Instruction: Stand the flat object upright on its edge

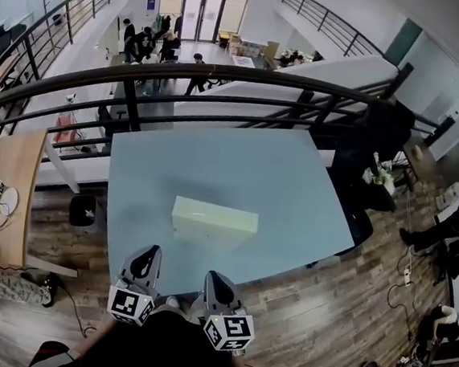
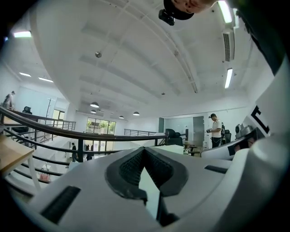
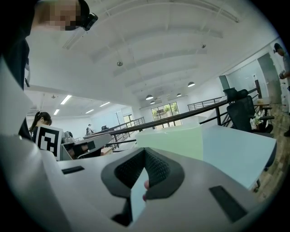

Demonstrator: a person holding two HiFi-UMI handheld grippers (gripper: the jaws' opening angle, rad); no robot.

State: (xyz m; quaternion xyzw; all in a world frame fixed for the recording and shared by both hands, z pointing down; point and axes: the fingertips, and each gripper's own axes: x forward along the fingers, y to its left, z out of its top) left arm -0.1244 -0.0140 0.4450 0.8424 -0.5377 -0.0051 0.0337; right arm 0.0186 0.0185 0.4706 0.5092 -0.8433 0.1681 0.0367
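Hand-held gripper, left (image 1: pixel 149 253): clenched on nothing, well short of the box.
Hand-held gripper, right (image 1: pixel 215 277): clenched too, empty, just beside its partner.
Box (image 1: pixel 214 221): mid-tabletop (image 1: pixel 294 185), long side towards us; lying flat or already on edge, can't call it.
Technique: if it is flat, I'd tip it slowly and release only once it's steady.

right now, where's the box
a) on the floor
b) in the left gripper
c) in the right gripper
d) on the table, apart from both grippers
d: the box sits on the table, out ahead of the left gripper and the right gripper, whose jaws are shut and clear of it.
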